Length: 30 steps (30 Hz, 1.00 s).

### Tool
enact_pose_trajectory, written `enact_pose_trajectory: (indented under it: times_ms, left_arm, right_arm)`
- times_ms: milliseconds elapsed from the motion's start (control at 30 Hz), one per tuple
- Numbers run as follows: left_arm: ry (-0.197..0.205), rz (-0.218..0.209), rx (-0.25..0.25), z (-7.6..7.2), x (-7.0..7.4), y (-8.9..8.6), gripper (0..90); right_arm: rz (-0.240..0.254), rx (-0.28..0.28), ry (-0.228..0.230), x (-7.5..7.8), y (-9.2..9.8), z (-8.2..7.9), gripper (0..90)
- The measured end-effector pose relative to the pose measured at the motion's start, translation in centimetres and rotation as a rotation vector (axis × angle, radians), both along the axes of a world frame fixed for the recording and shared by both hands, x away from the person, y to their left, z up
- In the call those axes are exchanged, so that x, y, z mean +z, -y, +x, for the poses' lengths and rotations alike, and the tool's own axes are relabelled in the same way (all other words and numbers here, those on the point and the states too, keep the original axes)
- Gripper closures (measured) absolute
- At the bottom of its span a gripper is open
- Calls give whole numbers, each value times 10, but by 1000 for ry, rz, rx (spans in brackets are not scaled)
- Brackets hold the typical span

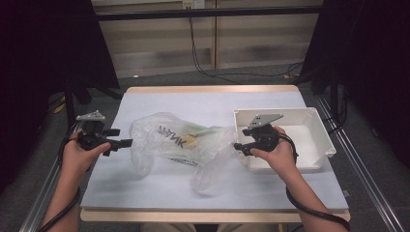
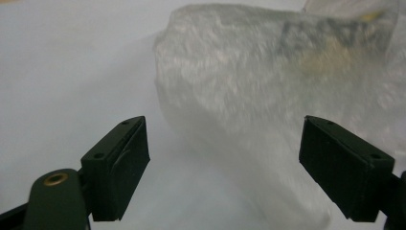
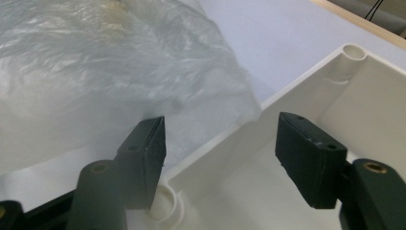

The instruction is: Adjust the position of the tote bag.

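From the high view, a crumpled clear plastic bag point(image 1: 181, 145) with dark lettering lies across the middle of the desk point(image 1: 145, 183), on its pale blue-grey sheet, with something yellowish and green showing through the film. The left tongs point(image 1: 124, 143) hover just left of the bag, pointing at it, jaws apart and nothing between them. The right tongs point(image 1: 238, 146) sit at the bag's right end, at the near left corner of a white plastic tray point(image 1: 316, 133) that stands on the right of the desk — the bag's right side lies against the tray's left wall. In the left gripper view the left tongs point(image 2: 222, 165) stand wide apart, with the plastic bag point(image 2: 249, 86) beyond them, blurred, its lettering and a yellowish patch at the far right; the pads press on nothing. In the right gripper view the right tongs point(image 3: 220, 160) are also apart — one jaw outside the white plastic tray point(image 3: 335, 91) by its corner, the other over its inside — and the plastic bag point(image 3: 105, 67) bunches against the wall on the left, not gripped.
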<state>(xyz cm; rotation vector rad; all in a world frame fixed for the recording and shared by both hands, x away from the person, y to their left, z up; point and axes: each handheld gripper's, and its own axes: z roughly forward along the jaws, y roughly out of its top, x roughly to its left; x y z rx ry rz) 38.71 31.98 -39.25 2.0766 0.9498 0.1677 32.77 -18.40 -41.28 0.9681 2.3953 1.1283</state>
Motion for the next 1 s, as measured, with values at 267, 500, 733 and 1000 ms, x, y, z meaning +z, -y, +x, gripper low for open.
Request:
enact_pose_trajectory:
  times_ms: [267,500,733,1000]
  left_arm:
    - [-62,-33,-8,31,-15,14,227]
    - [-104,-64,-71,29,-10,26,800]
    - [-185,-44,-97,7,8,36,879]
    - [-233,-77,-82,-16,13,29,874]
  right_arm:
    - [7,16,2,2,-3,-8,321]
    - [8,23,16,7,-3,-13,306]
    - [23,59,37,17,-13,-15,269]
    - [33,94,45,27,-23,-12,234]
